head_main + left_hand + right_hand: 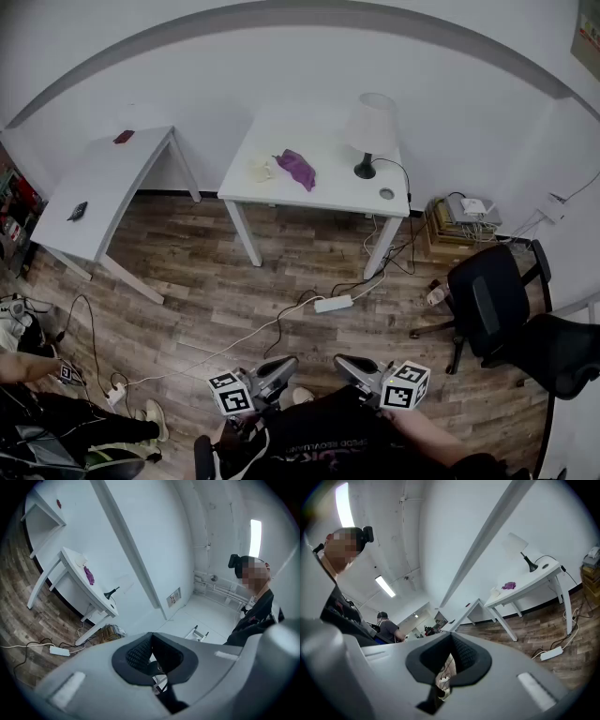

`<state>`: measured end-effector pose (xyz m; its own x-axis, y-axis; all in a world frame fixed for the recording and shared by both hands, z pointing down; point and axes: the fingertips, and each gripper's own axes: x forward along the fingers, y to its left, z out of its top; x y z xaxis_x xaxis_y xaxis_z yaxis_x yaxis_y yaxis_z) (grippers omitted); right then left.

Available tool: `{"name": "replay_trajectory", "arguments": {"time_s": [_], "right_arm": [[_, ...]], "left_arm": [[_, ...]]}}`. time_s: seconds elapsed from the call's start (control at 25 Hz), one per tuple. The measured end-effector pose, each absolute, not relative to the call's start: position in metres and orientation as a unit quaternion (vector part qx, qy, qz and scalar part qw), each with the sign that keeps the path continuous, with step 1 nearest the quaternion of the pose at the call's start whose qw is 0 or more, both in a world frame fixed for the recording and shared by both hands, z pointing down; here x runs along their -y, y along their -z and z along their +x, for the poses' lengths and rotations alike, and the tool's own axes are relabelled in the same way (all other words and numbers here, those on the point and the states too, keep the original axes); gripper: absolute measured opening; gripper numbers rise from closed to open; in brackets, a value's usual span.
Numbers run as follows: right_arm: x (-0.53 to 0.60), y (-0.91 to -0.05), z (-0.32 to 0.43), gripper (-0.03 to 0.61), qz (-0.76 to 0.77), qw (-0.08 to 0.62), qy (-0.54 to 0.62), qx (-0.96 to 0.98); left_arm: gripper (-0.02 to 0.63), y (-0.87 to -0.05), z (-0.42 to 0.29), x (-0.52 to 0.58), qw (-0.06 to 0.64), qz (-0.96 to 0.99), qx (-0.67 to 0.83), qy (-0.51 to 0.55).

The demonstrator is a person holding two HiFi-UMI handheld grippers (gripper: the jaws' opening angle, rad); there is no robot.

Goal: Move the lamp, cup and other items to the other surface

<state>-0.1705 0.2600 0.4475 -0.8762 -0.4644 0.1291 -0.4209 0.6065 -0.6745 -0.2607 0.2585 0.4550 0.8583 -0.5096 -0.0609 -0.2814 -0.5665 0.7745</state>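
1. Two grippers sit low in the head view, left gripper [279, 367] and right gripper [354, 366], over wood floor and well apart from both tables.
2. Left gripper view: jaws pressed together, nothing between. Right gripper view: likewise closed and empty.
3. Head view: lamp [372, 131], purple cloth [298, 169] and cup [262, 167] all stand on the near table [328, 192]. The far table [103, 187] stands to its left, apart, and bears two small dark things.
4. Only the head view shows the black chair [497, 300].
5. Right gripper view takes in both tables and the whole lamp [520, 550]. Left gripper view gives only the lamp's dark base [110, 592]; the shade is lost against the wall.
6. Each gripper view shows the person behind the gripper. Only the right one shows other people, in a far room.
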Motion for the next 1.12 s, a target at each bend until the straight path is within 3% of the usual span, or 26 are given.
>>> {"name": "replay_trajectory", "arguments": {"time_s": [1.12], "right_arm": [[-0.2557,-0.4428,-0.165,0.005,-0.239,0.044,0.362,-0.9]], "left_arm": [[-0.002,-0.4538,-0.258,-0.2562,0.41,0.871,0.226,0.146]]}}
